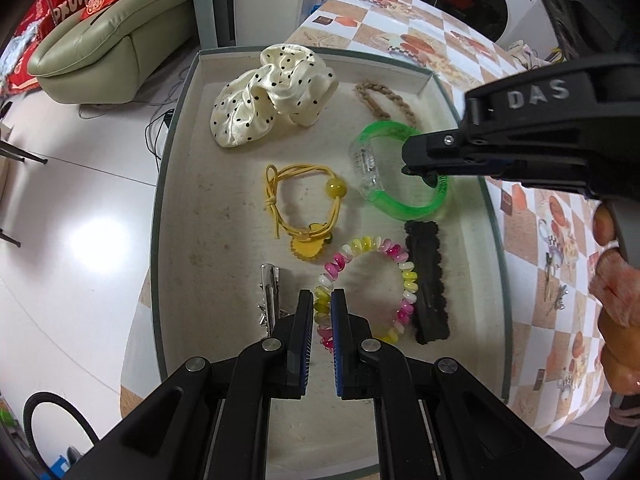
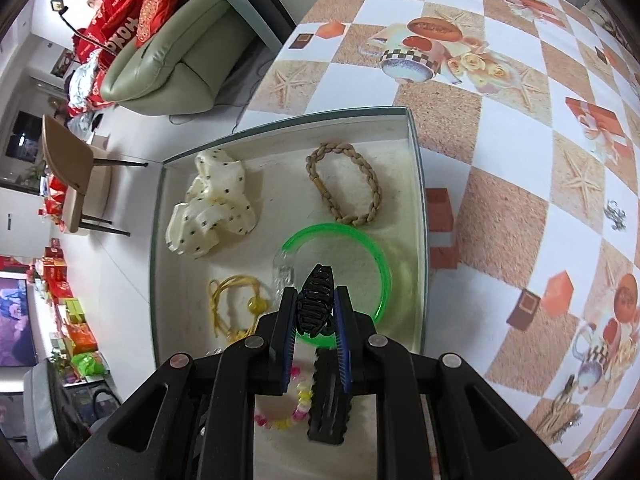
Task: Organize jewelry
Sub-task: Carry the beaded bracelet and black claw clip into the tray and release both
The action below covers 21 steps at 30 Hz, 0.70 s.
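your tray (image 1: 182, 184) holds seven pieces — polka-dot scrunchie (image 1: 268, 96) at its far left corner, braided band (image 2: 344, 184) at the far right, green bangle (image 2: 340, 236) by the right wall, yellow bead tie (image 1: 300, 208) mid-tray, spiral hair tie (image 1: 368, 284), black barrette (image 1: 426, 280) and silver clip (image 1: 268, 292) toward the near edge

your left gripper (image 1: 322, 300) has its jaws together, empty, above the spiral hair tie; your right gripper (image 2: 316, 300) is clamped on a black claw clip (image 2: 316, 300), over the bangle

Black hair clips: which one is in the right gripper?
The small black claw clip, clamped between the right gripper. The long flat black clip lies in the tray beside the beaded bracelet.
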Each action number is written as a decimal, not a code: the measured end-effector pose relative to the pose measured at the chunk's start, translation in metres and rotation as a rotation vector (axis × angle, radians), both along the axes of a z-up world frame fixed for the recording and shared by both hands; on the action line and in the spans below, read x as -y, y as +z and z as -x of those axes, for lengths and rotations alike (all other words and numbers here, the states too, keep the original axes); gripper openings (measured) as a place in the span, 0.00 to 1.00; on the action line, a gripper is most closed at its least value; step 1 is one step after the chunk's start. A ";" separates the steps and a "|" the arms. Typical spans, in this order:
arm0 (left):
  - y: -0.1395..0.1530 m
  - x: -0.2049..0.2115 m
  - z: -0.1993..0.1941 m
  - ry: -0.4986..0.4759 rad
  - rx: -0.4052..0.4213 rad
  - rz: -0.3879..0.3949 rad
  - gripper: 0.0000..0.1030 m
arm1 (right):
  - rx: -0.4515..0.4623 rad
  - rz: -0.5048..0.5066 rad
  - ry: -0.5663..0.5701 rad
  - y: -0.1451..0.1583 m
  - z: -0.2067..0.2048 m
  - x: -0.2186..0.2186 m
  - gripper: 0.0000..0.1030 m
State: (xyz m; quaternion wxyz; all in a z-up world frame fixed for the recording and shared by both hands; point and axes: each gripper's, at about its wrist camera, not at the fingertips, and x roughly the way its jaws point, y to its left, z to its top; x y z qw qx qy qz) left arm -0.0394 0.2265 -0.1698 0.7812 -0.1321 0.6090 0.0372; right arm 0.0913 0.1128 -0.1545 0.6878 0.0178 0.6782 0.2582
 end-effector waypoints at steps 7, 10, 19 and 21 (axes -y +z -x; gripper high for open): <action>-0.002 0.002 -0.006 -0.008 -0.014 -0.056 0.13 | -0.009 0.039 -0.004 -0.017 -0.008 -0.005 0.19; -0.003 0.002 -0.008 -0.009 -0.024 -0.076 0.13 | -0.011 0.043 -0.006 -0.021 -0.009 -0.005 0.19; -0.004 0.003 -0.011 0.001 -0.049 -0.106 0.13 | -0.027 0.031 -0.001 -0.019 -0.011 -0.009 0.42; -0.003 0.004 -0.012 0.001 -0.052 -0.114 0.13 | -0.027 0.021 -0.004 -0.016 -0.012 -0.009 0.43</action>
